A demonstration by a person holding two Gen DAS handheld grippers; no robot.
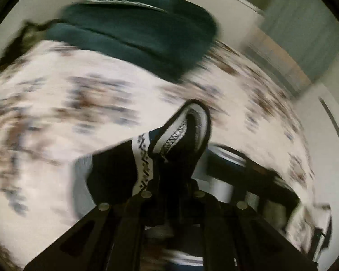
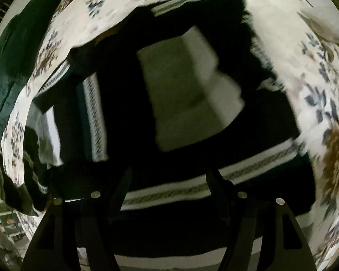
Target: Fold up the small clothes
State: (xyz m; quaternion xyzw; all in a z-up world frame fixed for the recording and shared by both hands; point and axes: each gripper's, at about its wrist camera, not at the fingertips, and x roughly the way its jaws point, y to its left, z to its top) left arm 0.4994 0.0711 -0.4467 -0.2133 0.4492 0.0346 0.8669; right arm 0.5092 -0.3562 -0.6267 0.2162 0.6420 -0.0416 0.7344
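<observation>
A black small garment with white patterned bands and a large pale panel [image 2: 187,94] lies spread on the flowered bed cover [image 2: 323,72] in the right wrist view. My right gripper [image 2: 169,180] hovers over its near banded edge with fingers [image 2: 122,187] apart and nothing between them. In the blurred left wrist view my left gripper [image 1: 169,180] is shut on a bunched fold of the black-and-white garment [image 1: 180,133], lifted above the cover [image 1: 56,103].
A folded dark green garment [image 1: 137,29] lies at the far side of the bed, and shows at the left edge in the right wrist view [image 2: 13,63]. A wall and door [image 1: 293,22] stand beyond the bed.
</observation>
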